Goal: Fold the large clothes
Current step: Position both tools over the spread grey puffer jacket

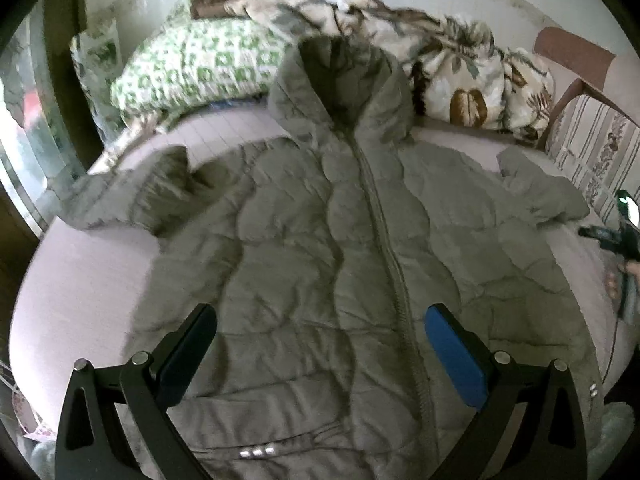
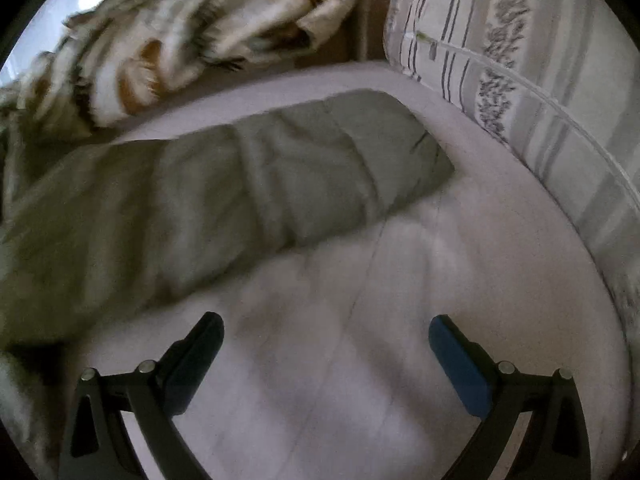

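Spread left gripper (image 1: 320,320) hovers over the jacket (image 1: 320,240); spread right gripper (image 2: 326,328) faces its sleeve (image 2: 240,176).

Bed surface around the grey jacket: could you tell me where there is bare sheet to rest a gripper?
Bare sheet lies under the open right gripper, between the jacket sleeve and striped pillow. Another patch borders the jacket below its other sleeve. The head is crowded with the green pillow and leaf-print blanket.
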